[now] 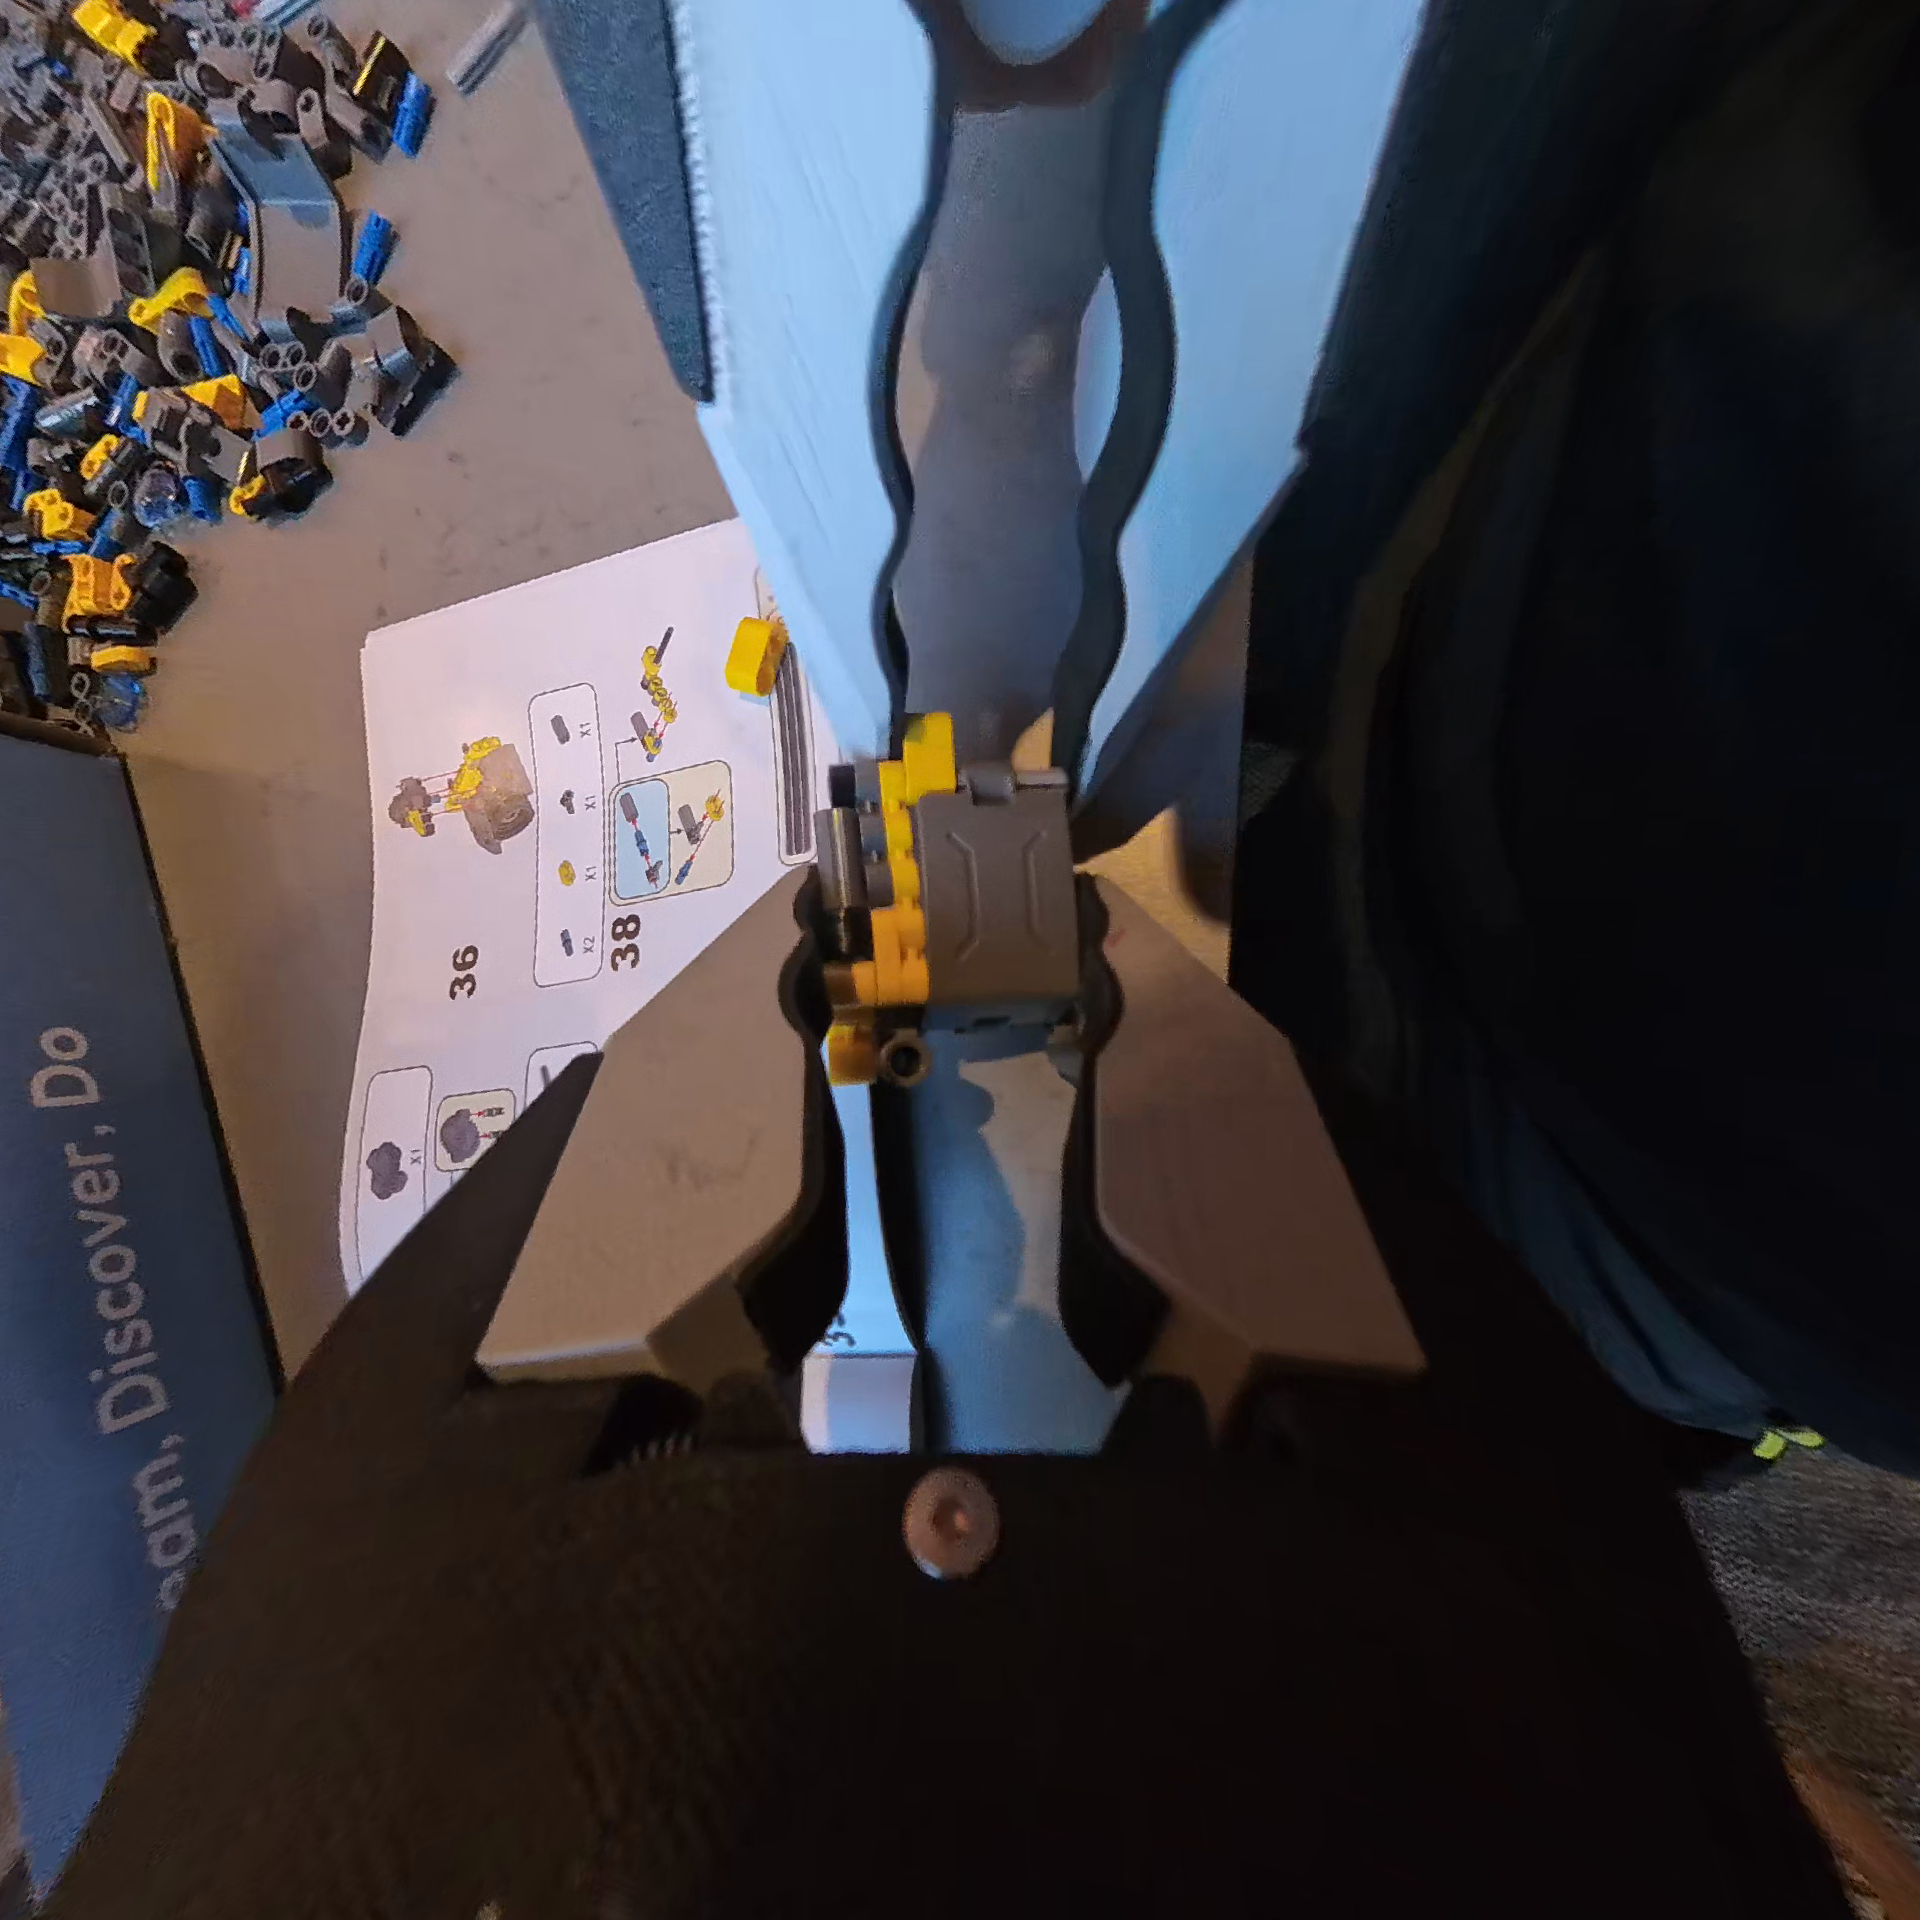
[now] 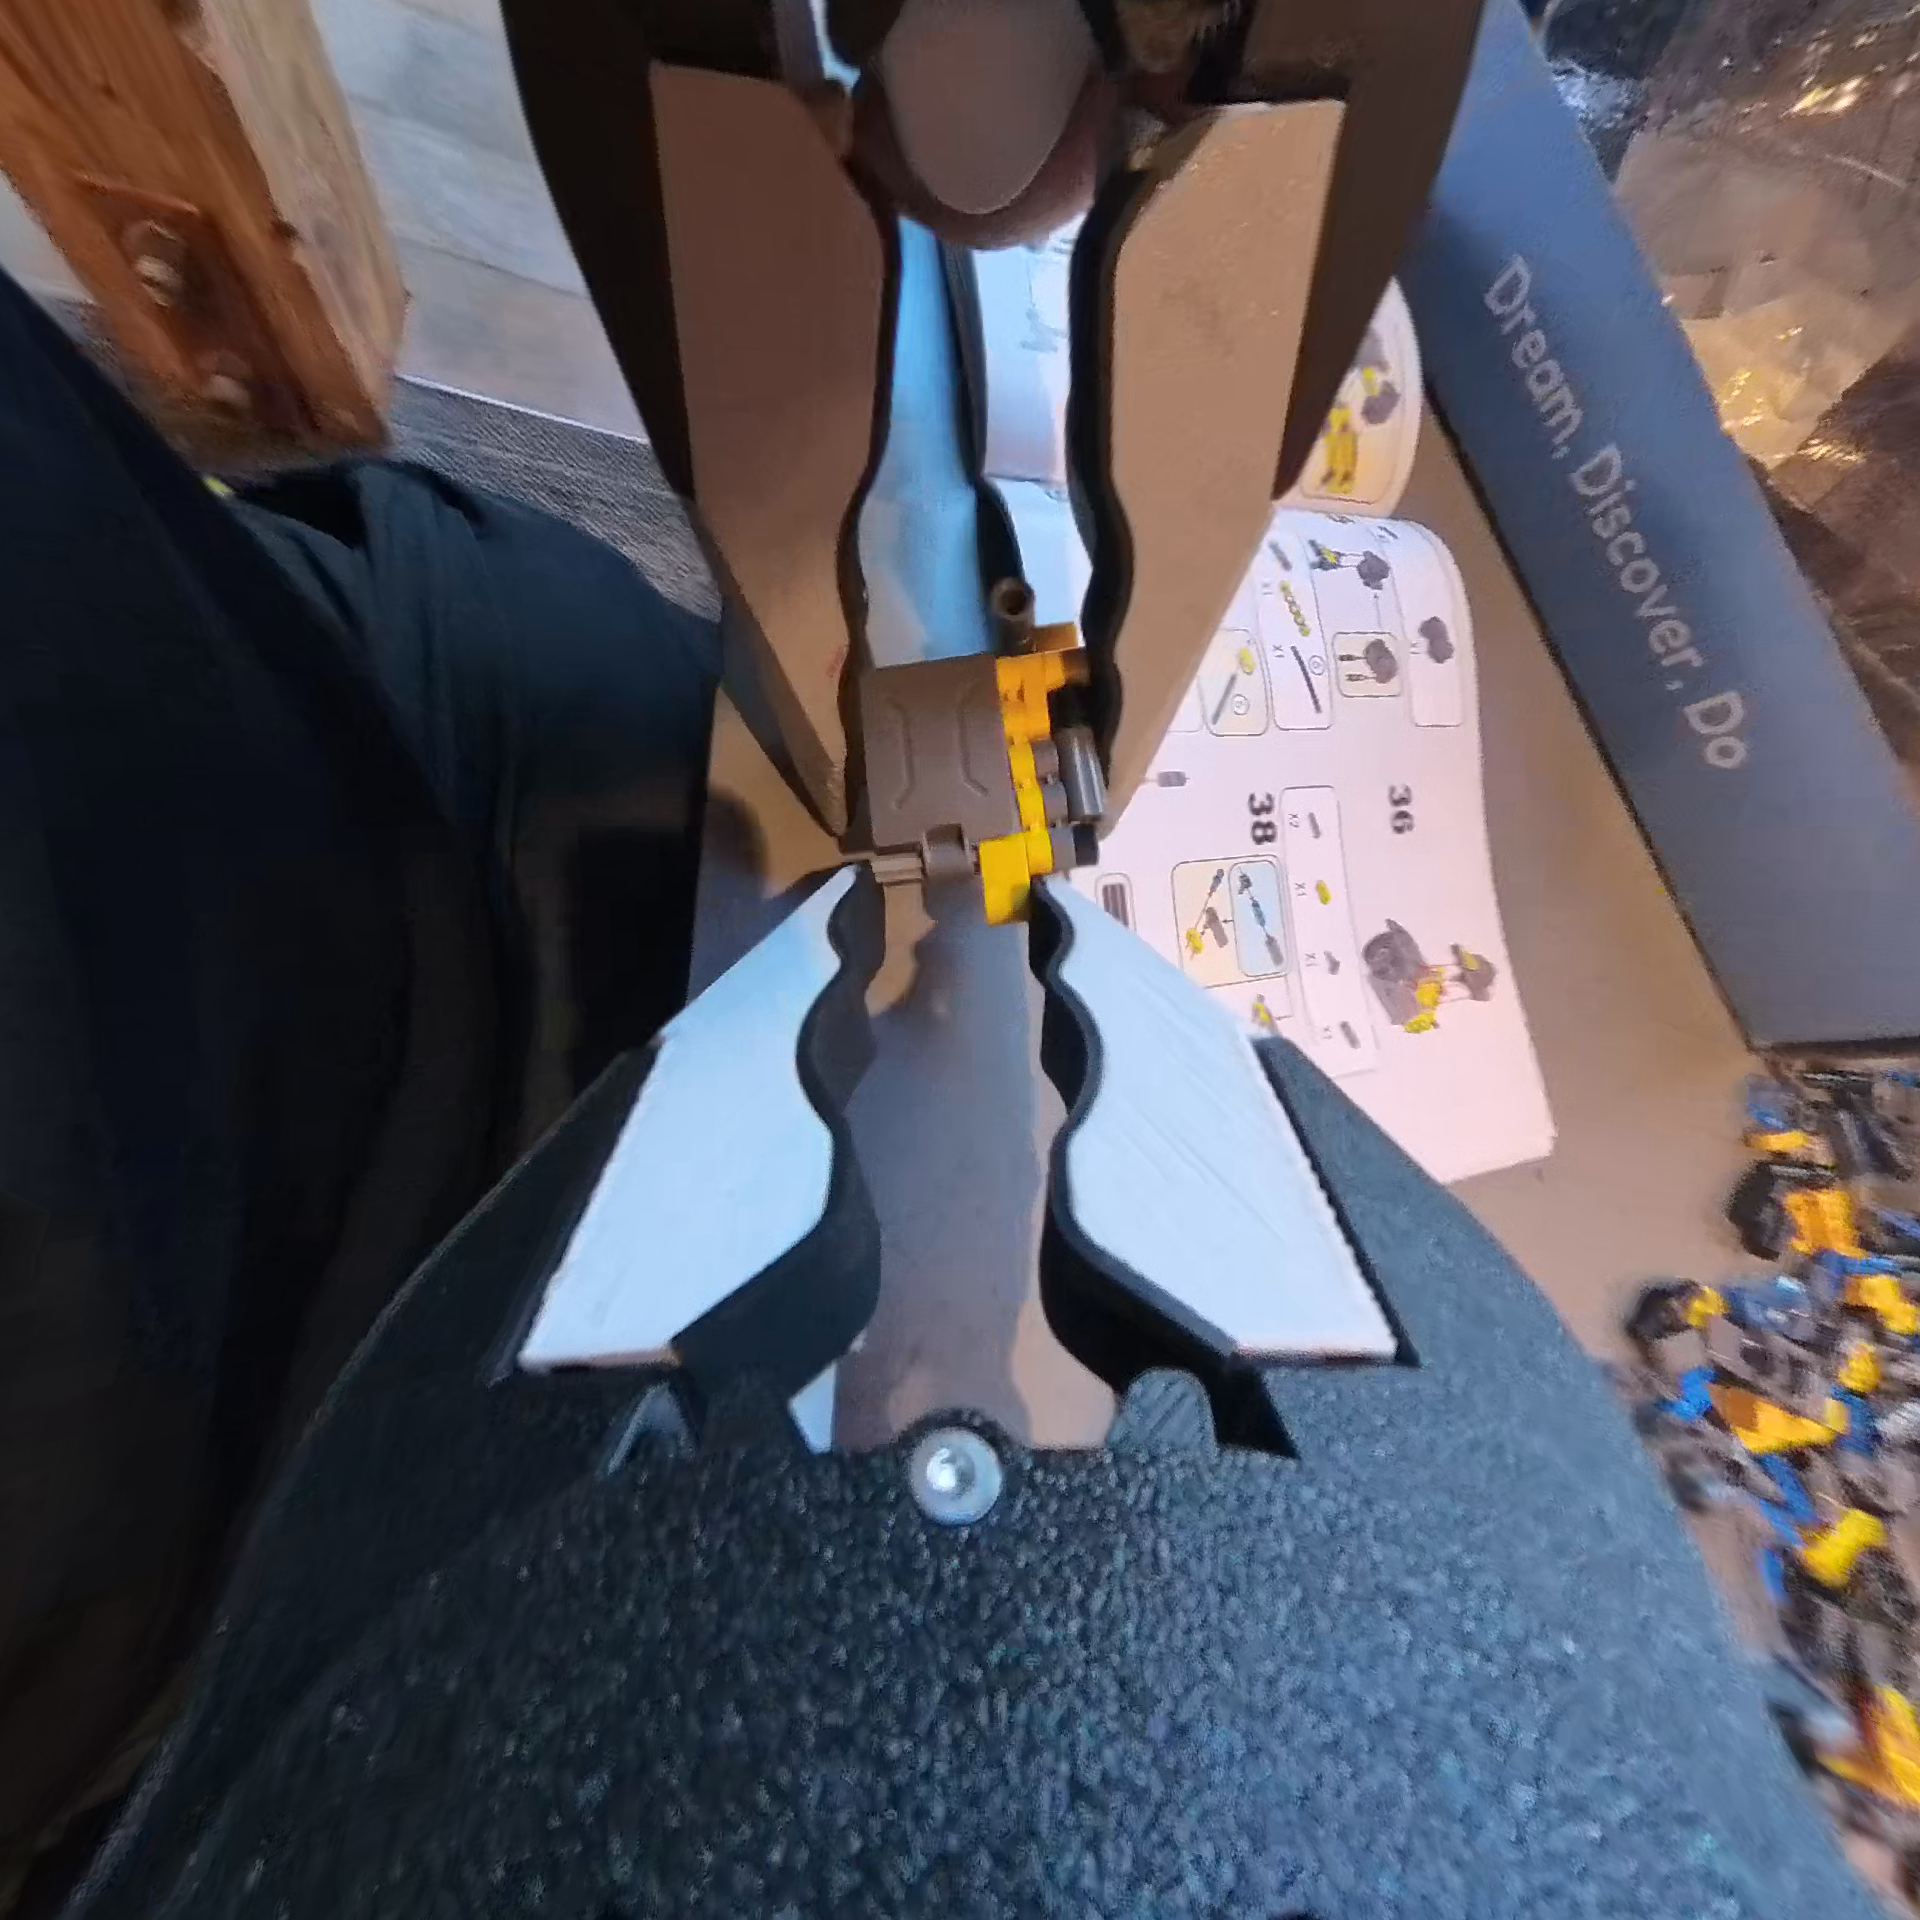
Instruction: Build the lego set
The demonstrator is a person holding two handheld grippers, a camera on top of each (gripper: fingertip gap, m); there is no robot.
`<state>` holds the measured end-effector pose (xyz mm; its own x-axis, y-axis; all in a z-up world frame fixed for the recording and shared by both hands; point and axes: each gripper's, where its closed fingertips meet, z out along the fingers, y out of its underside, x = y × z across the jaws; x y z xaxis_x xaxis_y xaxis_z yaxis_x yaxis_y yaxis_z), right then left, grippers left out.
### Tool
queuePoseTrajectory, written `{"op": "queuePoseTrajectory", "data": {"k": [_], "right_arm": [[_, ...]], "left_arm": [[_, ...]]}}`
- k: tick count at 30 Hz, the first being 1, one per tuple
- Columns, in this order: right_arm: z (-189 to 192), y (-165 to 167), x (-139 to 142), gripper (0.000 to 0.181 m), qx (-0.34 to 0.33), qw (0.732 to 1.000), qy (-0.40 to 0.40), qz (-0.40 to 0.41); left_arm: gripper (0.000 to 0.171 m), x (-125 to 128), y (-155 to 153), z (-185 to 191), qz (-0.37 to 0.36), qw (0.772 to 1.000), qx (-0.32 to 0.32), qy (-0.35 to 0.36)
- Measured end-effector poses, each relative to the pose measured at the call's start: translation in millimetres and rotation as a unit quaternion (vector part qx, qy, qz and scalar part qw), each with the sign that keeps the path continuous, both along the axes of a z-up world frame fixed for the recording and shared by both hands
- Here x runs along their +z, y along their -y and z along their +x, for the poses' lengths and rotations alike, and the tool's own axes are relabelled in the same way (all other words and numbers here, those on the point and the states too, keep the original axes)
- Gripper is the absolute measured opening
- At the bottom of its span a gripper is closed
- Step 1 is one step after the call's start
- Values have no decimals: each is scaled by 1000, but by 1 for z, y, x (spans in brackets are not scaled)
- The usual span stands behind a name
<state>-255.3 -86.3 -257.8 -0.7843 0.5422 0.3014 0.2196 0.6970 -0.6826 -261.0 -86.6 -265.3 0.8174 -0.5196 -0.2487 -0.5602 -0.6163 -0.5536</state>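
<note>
Grey-and-yellow brick assembly (image 1: 951,904) is clamped in the left gripper (image 1: 951,940), above the instruction sheet (image 1: 540,831).

The right gripper (image 2: 940,888) is met tip to tip with the left; its fingers (image 2: 727,1122) are spread, and their tips appear to touch the assembly's near edge, though blur makes contact uncertain. A loose yellow piece (image 1: 755,655) is seen on the sheet. The parts pile (image 1: 156,312) and a dark box (image 2: 1662,582) are set aside on the table (image 1: 499,312).

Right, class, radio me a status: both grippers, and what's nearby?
Left gripper shut on grey-and-yellow brick assembly. Right gripper open, tips at the assembly. Instruction sheet underneath, loose bricks off aside.
</note>
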Motion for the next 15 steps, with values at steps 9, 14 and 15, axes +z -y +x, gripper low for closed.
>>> {"op": "queuePoseTrajectory", "data": {"k": [9, 14, 15], "right_arm": [[-1, 4, 4, 29, 38, 998, -4, -57], [-5, 0, 15, 30, 11, 995, -78, -56], [-6, -1, 15, 30, 8, 995, -79, -55]], "left_arm": [[46, -2, 3, 1, -15, 997, 5, 82], [46, -2, 0, 3, -7, 985, 44, 168], [46, -1, -1, 2, -2, 984, 47, 172]]}}
